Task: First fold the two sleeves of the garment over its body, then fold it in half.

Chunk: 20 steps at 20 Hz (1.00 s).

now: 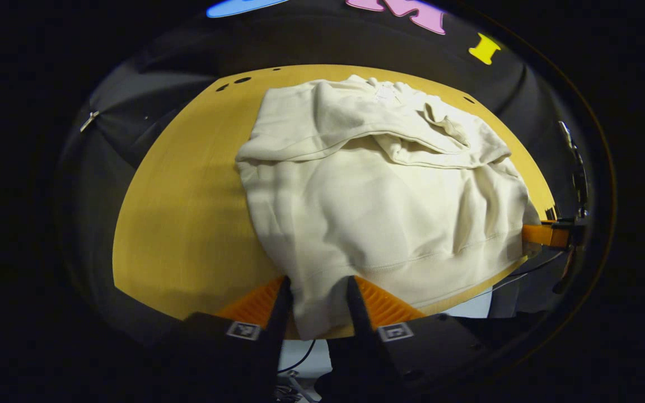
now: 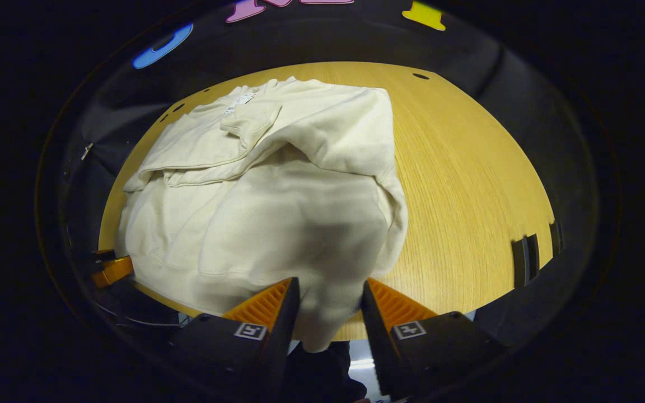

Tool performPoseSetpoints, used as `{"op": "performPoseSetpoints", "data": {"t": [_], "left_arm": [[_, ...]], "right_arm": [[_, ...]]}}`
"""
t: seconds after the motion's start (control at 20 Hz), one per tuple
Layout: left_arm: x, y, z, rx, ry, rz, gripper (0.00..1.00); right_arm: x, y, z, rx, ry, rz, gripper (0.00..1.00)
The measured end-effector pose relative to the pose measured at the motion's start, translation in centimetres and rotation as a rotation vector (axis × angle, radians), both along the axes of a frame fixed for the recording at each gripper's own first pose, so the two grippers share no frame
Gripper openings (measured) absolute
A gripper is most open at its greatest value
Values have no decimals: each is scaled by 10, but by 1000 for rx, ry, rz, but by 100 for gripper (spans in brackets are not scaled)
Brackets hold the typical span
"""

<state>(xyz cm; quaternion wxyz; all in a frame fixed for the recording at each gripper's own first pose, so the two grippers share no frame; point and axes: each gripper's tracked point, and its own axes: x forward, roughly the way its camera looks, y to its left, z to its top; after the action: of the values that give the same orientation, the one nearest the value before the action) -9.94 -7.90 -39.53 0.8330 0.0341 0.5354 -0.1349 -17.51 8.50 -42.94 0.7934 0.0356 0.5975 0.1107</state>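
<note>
garment, a cream sweatshirt, lies on the round wooden tabletop with both sleeves already folded across its upper body, one over the other. its hem hangs at the near edge of the tabletop, and each gripper has a corner of that hem.

in the left gripper view, the left gripper has its fingers clamped on the hem's left corner, a fold of cloth bunched between them and drooping past the tabletop's rim. at the far right of this view the other gripper shows at the opposite hem corner, touching the cloth. a small white neck label sits at the collar, too small to read.

in the right gripper view, the right gripper has its fingers pressed on the hem's right corner, with cloth hanging down between them. the left gripper appears small at the far left, at the hem's other end. the neck label carries faint marks i cannot read. this view also takes in the broad bare stretch of tabletop to the garment's right, with dark clips at its rim, while the left gripper view takes in the bare stretch on the garment's left.
</note>
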Motion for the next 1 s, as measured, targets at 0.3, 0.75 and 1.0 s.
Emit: {"op": "performPoseSetpoints", "data": {"t": [0.3, 0.75, 1.0], "left_arm": [[15, -9, 8, -52, -4, 52, 8], [76, -26, 112, -189, -207, 59, 8], [120, -36, 134, -221, -255, 67, 8]], "right_arm": [[12, 25, 20, 204, 87, -147, 18], [62, 28, 91, 315, -27, -194, 18], [108, 33, 108, 341, -90, -223, 18]]}}
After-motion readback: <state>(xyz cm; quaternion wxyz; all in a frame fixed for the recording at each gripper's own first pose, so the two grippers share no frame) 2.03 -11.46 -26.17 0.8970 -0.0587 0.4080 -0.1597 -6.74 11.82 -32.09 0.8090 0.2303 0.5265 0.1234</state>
